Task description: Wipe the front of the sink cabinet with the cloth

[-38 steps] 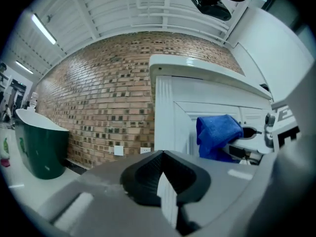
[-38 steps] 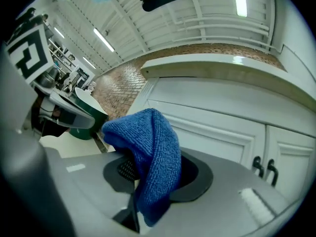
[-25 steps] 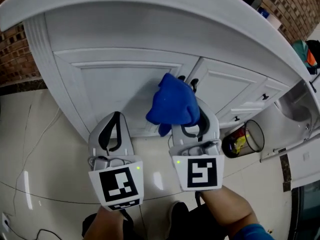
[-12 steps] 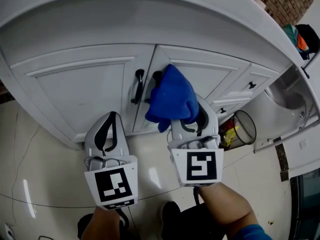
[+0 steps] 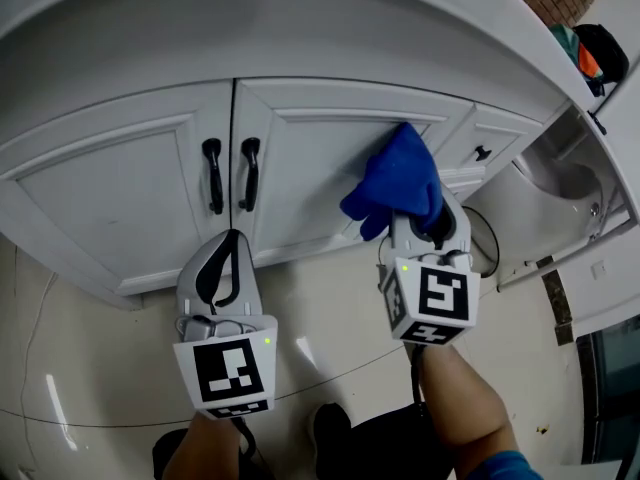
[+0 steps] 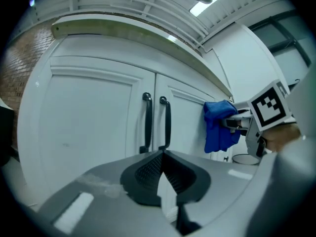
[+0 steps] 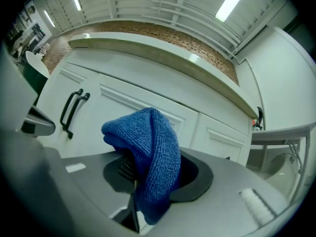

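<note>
white cabinet doors [image 5: 120,198] w/ black handles [image 5: 212,176], glossy floor [image 5: 100,358], right tongs [image 5: 424,234] pinching blue cloth [image 5: 395,183], left tongs [image 5: 230,251] pressed together

L gripper [image 5: 231,240] sits low and nearer the body, pointing fwd w/ jaws pressed together and nothing btwn them, while R gripper [image 5: 418,218] reaches farther fwd and off to the right, jaws clamped on the blue cloth [image 5: 395,183], R forearm [image 5: 455,398] bare and extended.

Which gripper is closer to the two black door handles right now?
Left. The left gripper, shut and empty, points straight at the black handles; the right gripper, clamping the cloth, is farther right.
</note>
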### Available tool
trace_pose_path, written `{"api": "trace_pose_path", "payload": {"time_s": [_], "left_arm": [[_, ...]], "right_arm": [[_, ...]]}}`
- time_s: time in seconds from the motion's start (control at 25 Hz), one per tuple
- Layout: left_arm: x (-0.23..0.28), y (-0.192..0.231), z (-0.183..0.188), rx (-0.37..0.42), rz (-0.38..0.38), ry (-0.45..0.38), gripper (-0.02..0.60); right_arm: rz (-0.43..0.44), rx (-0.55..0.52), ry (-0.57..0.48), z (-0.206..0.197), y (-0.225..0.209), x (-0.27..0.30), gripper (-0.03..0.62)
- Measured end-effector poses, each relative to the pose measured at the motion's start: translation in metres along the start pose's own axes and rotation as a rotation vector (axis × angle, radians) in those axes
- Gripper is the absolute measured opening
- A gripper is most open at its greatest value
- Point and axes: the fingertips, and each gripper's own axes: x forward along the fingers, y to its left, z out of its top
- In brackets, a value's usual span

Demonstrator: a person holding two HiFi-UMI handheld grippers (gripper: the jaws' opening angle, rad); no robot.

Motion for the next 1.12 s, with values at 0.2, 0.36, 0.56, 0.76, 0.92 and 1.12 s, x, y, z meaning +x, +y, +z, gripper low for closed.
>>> {"api": "trace_pose_path", "payload": {"time_s": [0.2, 0.36, 0.56, 0.76, 0.92, 1.12], "left_arm": [[0.012, -0.039, -0.019, 0.043, -0.107, 0.051, 0.006], [0.015, -0.056, -0.027, 0.071, -0.153, 0.080, 0.006], [0.010, -0.045, -0.026, 0.081, -0.133, 0.091, 0.006], [-0.015, 0.016, 0.007, 0.018, 0.013, 0.012, 0.006], [-0.050, 0.081, 0.034, 0.000, 0.143, -0.039, 0.006], [-0.103, 0.169, 0.048, 0.010, 0.325, -0.059, 0.006]], "right_arm": [[-0.100, 0.018, 0.054, -0.030, -0.053, 0.003, 0.138], [-0.119, 0.029, 0.109, -0.055, -0.068, 0.011, 0.138], [-0.121, 0.059, 0.113, -0.054, -0.065, 0.007, 0.138], [0.030, 0.064, -0.077, 0.026, 0.008, -0.018, 0.138], [0.195, 0.093, -0.231, 0.094, 0.087, -0.048, 0.138], [0.446, 0.143, -0.307, 0.141, 0.209, -0.073, 0.139]]}}
